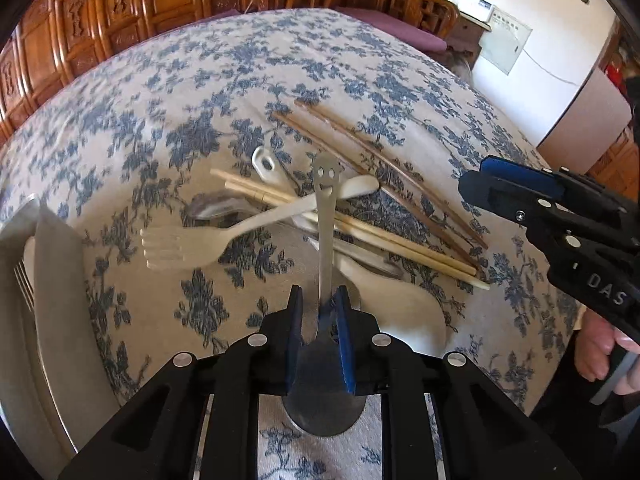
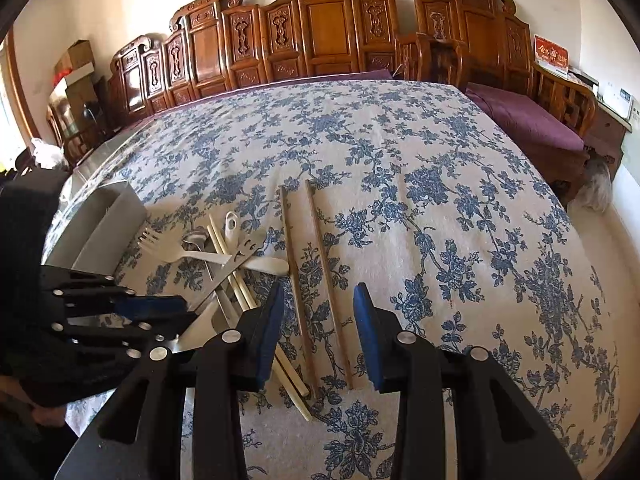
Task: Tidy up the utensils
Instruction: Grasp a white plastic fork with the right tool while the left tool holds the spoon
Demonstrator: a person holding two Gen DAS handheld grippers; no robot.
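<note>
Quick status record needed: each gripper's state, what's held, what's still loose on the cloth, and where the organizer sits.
left gripper: closed on the metal spoon at its neck, handle pointing away
right gripper: open, empty, above the dark chopsticks
loose pile: white fork, pale chopsticks, white spoon, a second metal spoon partly buried
organizer tray: left edge of the left wrist view, a fork inside
surface: floral tablecloth

Steel spoon [image 1: 325,240] gripped at neck, atop piled fork [image 1: 192,246], chopsticks [image 1: 384,184]
</note>
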